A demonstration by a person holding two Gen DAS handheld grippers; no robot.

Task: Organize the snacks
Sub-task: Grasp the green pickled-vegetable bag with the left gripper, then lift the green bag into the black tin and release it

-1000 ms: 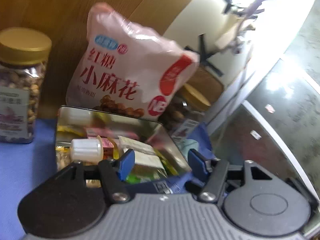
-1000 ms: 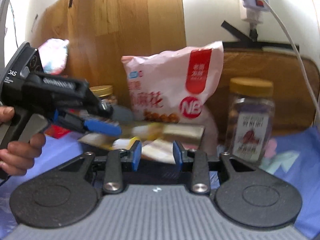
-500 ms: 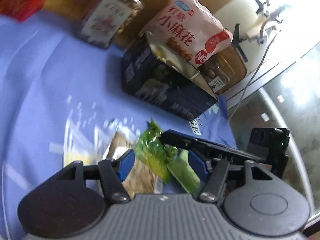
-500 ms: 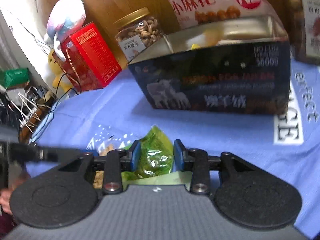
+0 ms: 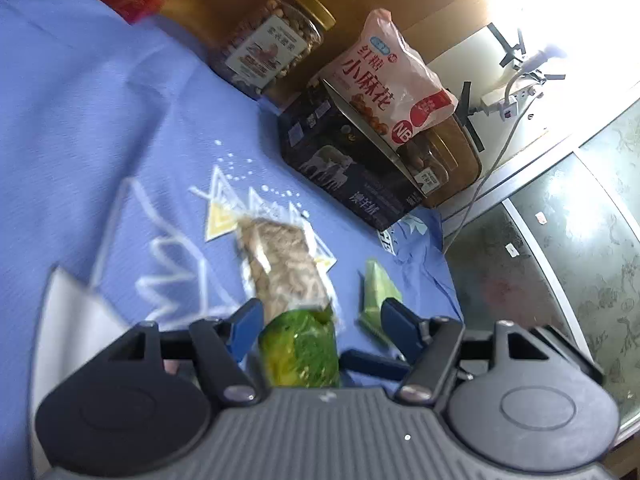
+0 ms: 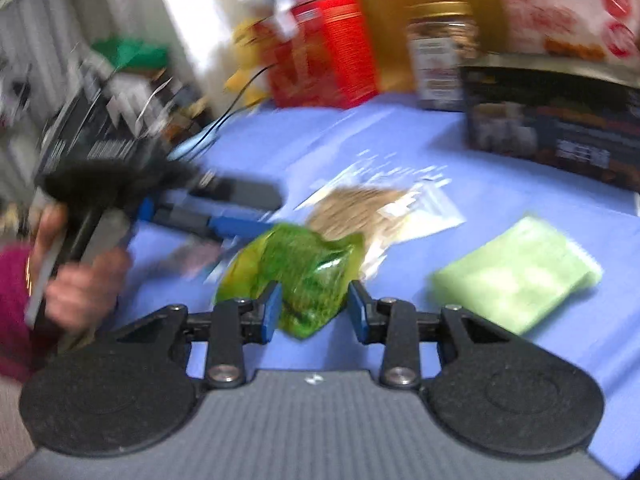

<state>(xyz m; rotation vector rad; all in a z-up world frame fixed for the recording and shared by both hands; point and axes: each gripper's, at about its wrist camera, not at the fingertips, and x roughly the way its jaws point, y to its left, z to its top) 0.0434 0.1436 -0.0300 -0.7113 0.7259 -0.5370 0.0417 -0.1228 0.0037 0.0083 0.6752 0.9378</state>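
You had both claws at the green packet [image 6: 298,276] on the bench: right claw [image 6: 314,310] straddled it ungripped, left claw [image 5: 320,330] was opening around it. Next, one claw had to clamp it and carry it to the tin [image 5: 352,164].

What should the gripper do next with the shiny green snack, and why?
Probably close the right gripper on the green snack packet: it lies on the blue cloth between the open jaws, not yet pinched. The dark tin waits behind.

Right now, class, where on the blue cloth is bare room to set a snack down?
Free: the cloth left of the tin, between jar and oat bar. Crowded: around the green packet and pale wafer.
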